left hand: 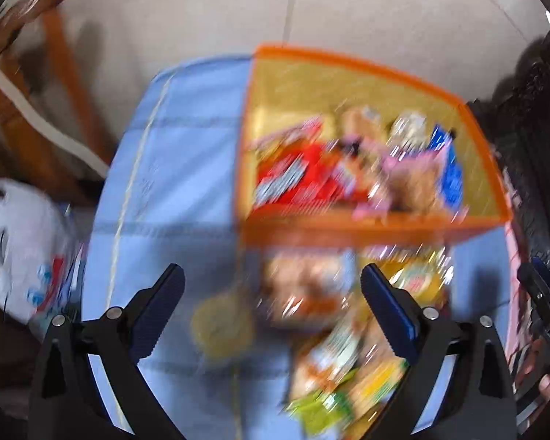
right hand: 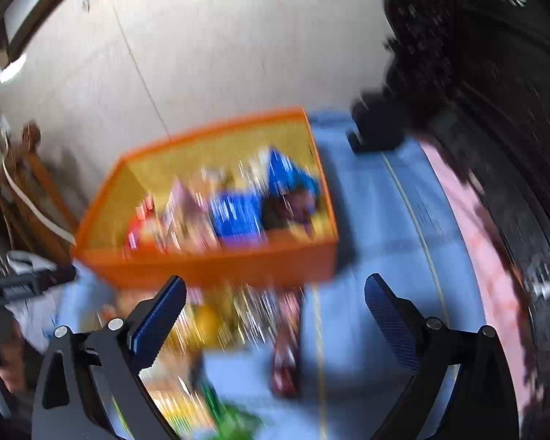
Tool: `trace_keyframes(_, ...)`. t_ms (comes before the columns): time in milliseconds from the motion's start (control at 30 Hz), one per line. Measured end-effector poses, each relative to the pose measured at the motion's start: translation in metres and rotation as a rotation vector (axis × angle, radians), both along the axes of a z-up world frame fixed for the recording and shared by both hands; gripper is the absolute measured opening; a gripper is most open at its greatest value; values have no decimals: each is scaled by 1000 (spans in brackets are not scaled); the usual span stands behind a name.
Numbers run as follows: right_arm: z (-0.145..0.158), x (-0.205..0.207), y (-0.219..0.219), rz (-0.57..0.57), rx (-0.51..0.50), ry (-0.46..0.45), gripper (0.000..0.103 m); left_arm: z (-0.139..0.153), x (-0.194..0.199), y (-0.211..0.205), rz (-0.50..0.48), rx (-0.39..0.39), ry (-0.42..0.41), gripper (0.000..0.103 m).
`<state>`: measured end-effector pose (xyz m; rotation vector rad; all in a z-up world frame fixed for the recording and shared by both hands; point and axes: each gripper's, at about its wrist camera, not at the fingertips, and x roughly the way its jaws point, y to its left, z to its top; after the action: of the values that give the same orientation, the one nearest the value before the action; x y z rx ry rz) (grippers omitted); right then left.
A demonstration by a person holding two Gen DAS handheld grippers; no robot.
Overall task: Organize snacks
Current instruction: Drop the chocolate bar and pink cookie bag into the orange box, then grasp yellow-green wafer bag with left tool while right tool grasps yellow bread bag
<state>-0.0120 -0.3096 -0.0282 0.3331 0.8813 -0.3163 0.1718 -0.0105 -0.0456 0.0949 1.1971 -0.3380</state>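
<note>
Both views are motion-blurred. An orange basket [left hand: 366, 229] with yellow mesh walls stands on a blue tablecloth [left hand: 187, 168] and holds several snack packs, red [left hand: 297, 179], pink and blue. Loose snack packs [left hand: 333, 344] lie on the cloth in front of it. My left gripper [left hand: 271, 308] is open and empty above these loose packs. In the right wrist view the basket [right hand: 216, 267] is ahead on the left, with loose packs [right hand: 234, 315] before it. My right gripper [right hand: 275, 315] is open and empty above them.
A wooden chair [left hand: 29, 84] and a white plastic bag [left hand: 22, 242] are to the left of the table. Dark carved furniture [right hand: 495, 110] stands on the right. A small dark object [right hand: 377, 128] sits on the cloth behind the basket. The other gripper [left hand: 546, 304] shows at the right edge.
</note>
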Motion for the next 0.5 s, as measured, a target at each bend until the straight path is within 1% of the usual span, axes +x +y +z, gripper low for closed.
trace_keyframes(33, -11, -14, -1, -13, 30, 37, 99, -8, -9, 14, 23, 8, 21, 95)
trace_keyframes(100, -28, -28, 1, -30, 75, 95, 99, -23, -20, 39, 77, 17, 68, 95)
trace_keyframes(167, -43, -44, 5, -41, 119, 143, 99, -35, -30, 55, 107, 23, 108, 95)
trace_keyframes(267, -55, -58, 18, -31, 165, 186, 99, -45, -47, 73, 121, 59, 119, 95)
trace_keyframes(433, -60, -62, 47, 27, 160, 218, 99, -52, -61, 77, 120, 54, 151, 95)
trace_keyframes(500, -63, -62, 62, 75, 149, 239, 99, -52, -66, 73, 99, 56, 158, 95)
